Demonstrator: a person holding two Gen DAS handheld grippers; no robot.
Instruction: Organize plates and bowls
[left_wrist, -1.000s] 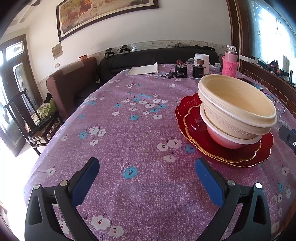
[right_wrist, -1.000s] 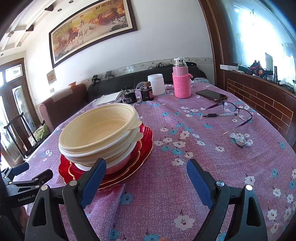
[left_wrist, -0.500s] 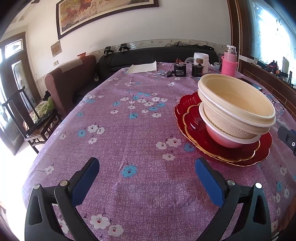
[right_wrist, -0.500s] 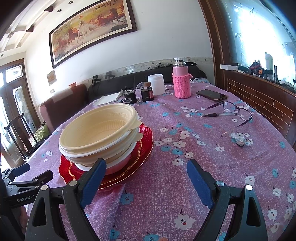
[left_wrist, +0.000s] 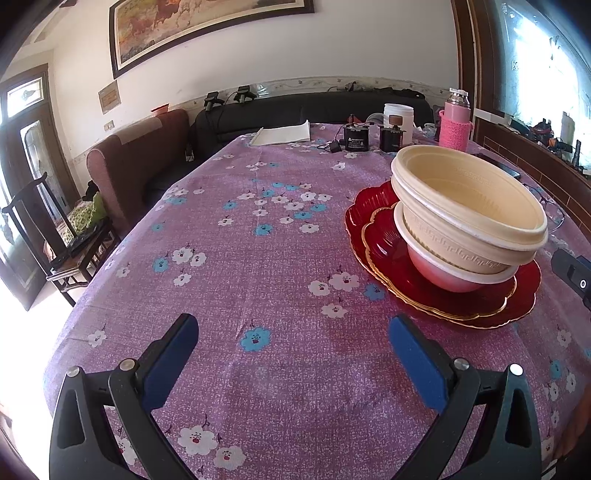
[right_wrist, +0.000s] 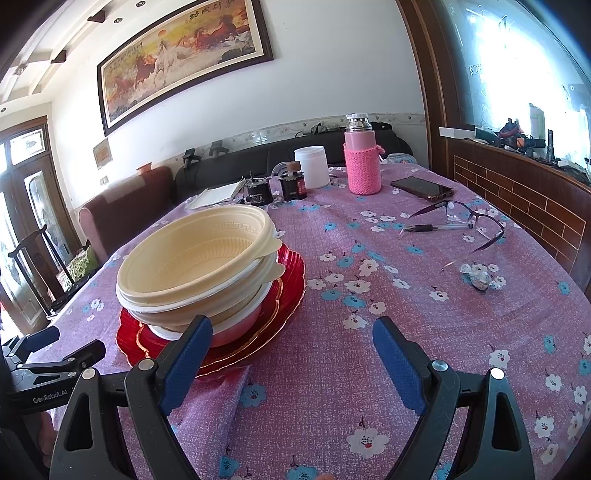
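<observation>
Cream bowls (left_wrist: 469, 206) sit nested on a pink bowl (left_wrist: 439, 273), and this stack stands on red gold-rimmed plates (left_wrist: 376, 236) on the purple flowered tablecloth. In the right wrist view the cream bowls (right_wrist: 192, 258) rest over the red plates (right_wrist: 291, 273). My left gripper (left_wrist: 291, 347) is open and empty, low over the cloth to the left of the stack. My right gripper (right_wrist: 291, 350) is open and empty, its left finger just in front of the plates' near edge.
At the far end stand a pink flask (right_wrist: 361, 162), a white jar (right_wrist: 312, 166), small dark boxes (right_wrist: 258, 192) and a notebook (left_wrist: 280, 134). A phone (right_wrist: 421, 187), glasses (right_wrist: 465, 218), a pen and a crumpled wrapper (right_wrist: 478, 277) lie right. Chairs (left_wrist: 136, 162) stand left of the table.
The left wrist view has drifted back slightly, so the stack sits a little lower and nearer. The right gripper and the stack have stayed put.
</observation>
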